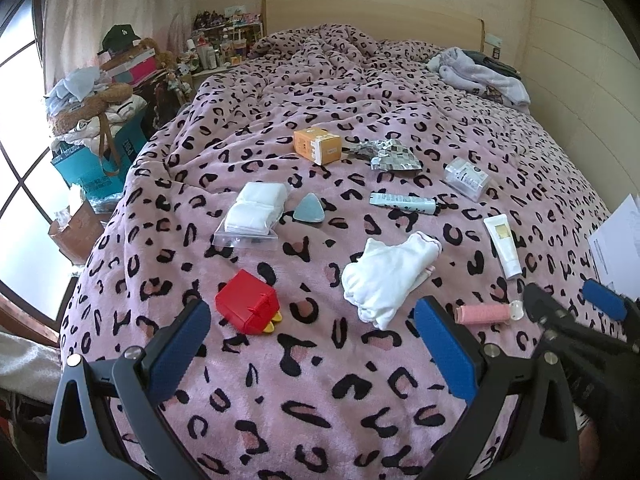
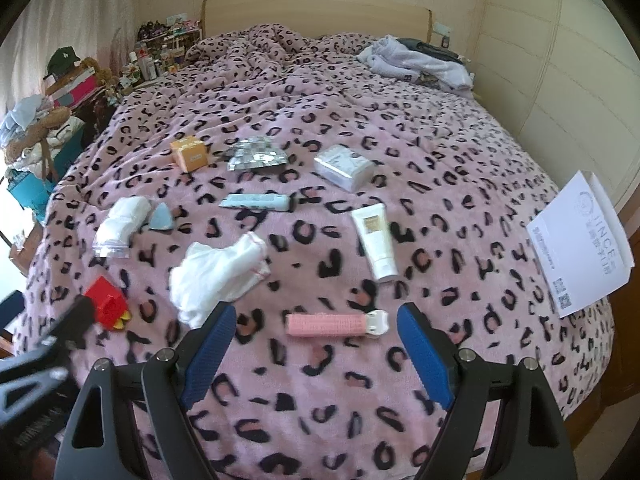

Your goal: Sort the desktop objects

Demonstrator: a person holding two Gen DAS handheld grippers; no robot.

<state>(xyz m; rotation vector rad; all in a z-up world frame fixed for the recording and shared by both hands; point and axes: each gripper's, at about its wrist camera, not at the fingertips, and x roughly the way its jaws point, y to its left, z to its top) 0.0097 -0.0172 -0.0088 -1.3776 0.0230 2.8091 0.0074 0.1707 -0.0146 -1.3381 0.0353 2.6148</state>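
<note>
Loose items lie on a pink leopard-print blanket (image 1: pixel 320 380). A red box (image 1: pixel 247 306) sits just ahead of my open, empty left gripper (image 1: pixel 312 320). A white cloth (image 1: pixel 388 276) lies right of the box. A pink hair roller (image 2: pixel 336 325) lies between the open fingers of my empty right gripper (image 2: pixel 316 320), a little ahead of the tips. Farther off are a white tube (image 2: pixel 376 242), a light blue tube (image 2: pixel 258 201), an orange box (image 2: pixel 189 153), a foil pack (image 2: pixel 256 156), a clear box (image 2: pixel 344 168), a bag of white pads (image 1: pixel 254 214) and a blue triangle sponge (image 1: pixel 309 208).
A white paper bag (image 2: pixel 580 240) stands at the bed's right edge. Clothes (image 2: pixel 416 60) lie by the headboard. Cluttered boxes, bags and a teddy bear (image 1: pixel 96 100) stand left of the bed, with a nightstand of bottles (image 1: pixel 216 52) behind.
</note>
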